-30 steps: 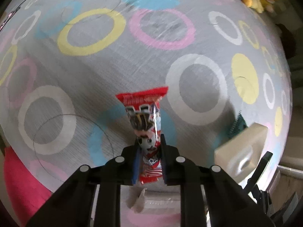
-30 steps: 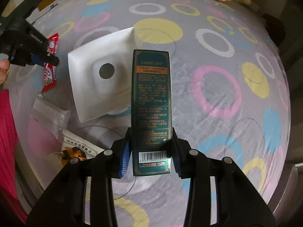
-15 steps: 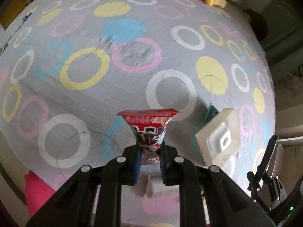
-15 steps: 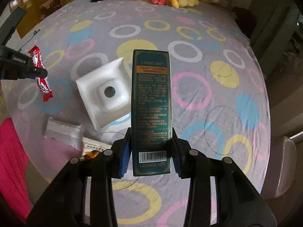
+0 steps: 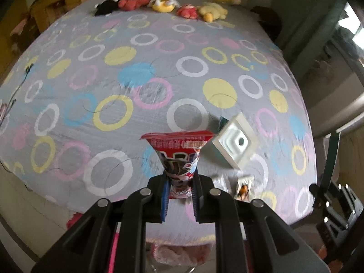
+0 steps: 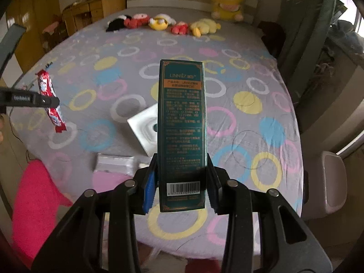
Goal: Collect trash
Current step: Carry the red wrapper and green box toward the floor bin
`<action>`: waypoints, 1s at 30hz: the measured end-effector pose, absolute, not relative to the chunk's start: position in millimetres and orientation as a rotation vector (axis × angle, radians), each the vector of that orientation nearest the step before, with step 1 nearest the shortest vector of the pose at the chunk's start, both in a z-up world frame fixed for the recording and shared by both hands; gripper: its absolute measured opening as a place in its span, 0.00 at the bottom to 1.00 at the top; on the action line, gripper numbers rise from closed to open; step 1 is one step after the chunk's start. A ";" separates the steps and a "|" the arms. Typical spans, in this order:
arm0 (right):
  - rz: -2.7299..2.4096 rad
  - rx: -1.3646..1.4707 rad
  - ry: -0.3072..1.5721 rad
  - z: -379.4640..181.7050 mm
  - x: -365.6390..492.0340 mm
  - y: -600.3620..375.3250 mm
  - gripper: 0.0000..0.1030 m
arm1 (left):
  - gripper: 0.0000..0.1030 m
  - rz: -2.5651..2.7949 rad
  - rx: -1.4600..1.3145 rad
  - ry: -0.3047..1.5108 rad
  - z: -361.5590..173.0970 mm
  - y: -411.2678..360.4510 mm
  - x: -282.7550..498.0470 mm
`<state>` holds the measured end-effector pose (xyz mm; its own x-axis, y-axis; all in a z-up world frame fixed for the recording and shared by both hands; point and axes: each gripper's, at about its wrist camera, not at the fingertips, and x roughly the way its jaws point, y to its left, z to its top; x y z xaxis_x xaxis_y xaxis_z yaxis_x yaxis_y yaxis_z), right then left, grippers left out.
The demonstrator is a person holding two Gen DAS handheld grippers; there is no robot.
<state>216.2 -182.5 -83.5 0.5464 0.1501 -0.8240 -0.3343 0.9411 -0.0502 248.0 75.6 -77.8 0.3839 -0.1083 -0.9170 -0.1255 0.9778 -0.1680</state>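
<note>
My left gripper (image 5: 180, 187) is shut on a red snack wrapper (image 5: 178, 153), held above the bed; from the right wrist view that red snack wrapper (image 6: 50, 100) hangs from the left gripper (image 6: 49, 101) at the left. My right gripper (image 6: 182, 182) is shut on a tall dark green box (image 6: 182, 122) that stands upright between its pads. On the bedsheet lie a white square foam tray (image 5: 236, 142), seen as the foam tray (image 6: 144, 126) partly behind the box, a clear plastic packet (image 6: 113, 163) and a small orange-printed wrapper (image 5: 243, 185).
The bed carries a grey sheet (image 5: 136, 95) with coloured rings. Plush toys (image 6: 163, 24) line its far edge. A wooden dresser (image 6: 95, 9) stands at the back left, a pink cloth (image 6: 36, 202) at the near left, a pinkish bin (image 6: 329, 182) at the right.
Both grippers have risen from the bed with their loads. The sheet has dropped away, and more of the room and the plush toys have come into view.
</note>
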 end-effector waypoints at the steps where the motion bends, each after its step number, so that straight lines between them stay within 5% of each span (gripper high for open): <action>1: 0.285 -0.211 0.943 -77.1 207.4 -181.1 0.36 | 0.16 0.002 -0.217 1.177 -74.0 75.2 241.9; 14: 0.300 -0.192 0.900 -49.8 113.6 -160.6 0.36 | 0.16 -0.078 -0.084 1.137 -52.6 55.0 147.9; 30: 0.340 -0.170 0.941 -80.9 38.3 -128.0 0.36 | 0.16 -0.155 0.023 1.202 -98.4 28.7 70.5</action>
<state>38.3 -128.0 -80.9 0.5409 0.2110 -0.8142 -0.3582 0.9337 0.0040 70.5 28.7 -98.4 0.3514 -0.1075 -0.9300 0.1321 0.9891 -0.0645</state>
